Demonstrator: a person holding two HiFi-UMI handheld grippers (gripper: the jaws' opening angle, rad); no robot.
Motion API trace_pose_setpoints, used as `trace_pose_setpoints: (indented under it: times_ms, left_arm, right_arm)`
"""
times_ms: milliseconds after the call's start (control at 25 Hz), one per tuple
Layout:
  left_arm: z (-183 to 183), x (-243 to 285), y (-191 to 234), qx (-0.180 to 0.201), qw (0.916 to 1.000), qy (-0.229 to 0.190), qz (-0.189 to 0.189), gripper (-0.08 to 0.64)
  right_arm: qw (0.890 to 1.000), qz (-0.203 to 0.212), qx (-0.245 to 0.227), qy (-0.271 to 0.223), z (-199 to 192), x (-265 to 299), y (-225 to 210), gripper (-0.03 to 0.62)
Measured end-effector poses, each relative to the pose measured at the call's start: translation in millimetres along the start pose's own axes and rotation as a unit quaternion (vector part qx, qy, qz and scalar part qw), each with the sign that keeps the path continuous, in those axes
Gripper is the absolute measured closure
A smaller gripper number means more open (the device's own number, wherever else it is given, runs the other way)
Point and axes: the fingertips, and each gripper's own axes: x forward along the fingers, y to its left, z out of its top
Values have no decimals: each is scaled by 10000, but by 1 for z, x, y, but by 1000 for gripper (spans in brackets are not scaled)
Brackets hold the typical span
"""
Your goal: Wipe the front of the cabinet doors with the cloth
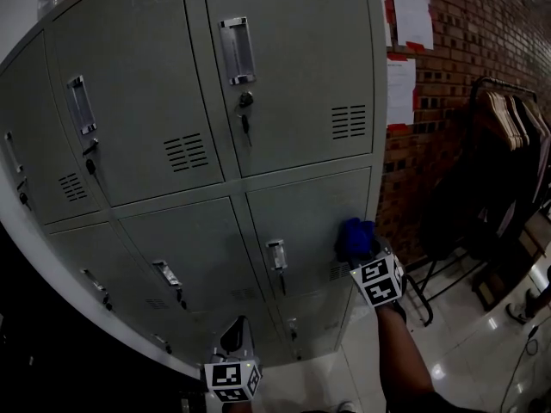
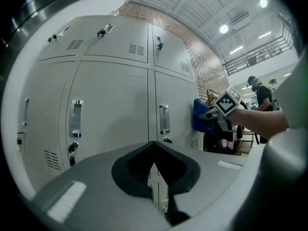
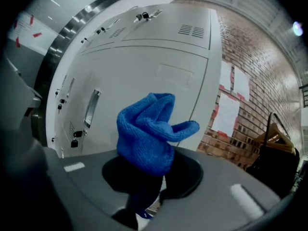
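A grey metal locker cabinet with several doors fills the head view. My right gripper is shut on a bunched blue cloth, which sits against the right part of a lower door, near its vent. The right gripper view shows the blue cloth sticking up out of the closed jaws before that door. Lower down, my left gripper hangs shut and empty in front of the bottom doors. From the left gripper view, the cloth and the right gripper lie by the cabinet's right edge.
A brick wall with pinned papers stands right of the cabinet. A clothes rack with hangers is at far right over a shiny floor. A person stands far off in the left gripper view.
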Motion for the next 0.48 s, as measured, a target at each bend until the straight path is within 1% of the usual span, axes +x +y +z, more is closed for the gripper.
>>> trace_pose_setpoints:
  times_ms: [240, 400, 480]
  left_arm:
    - [3, 4, -16, 158, 9998, -24, -98, 541]
    - [3, 3, -20, 260, 9996, -20, -94, 542]
    - [2, 2, -20, 264, 9996, -3, -106, 541]
  right_arm:
    - [9992, -377, 62, 147, -15, -4, -26, 502]
    - [9984, -513, 224, 10, -21, -14, -29, 505]
    - [9982, -518, 315, 35, -32, -18, -25, 506]
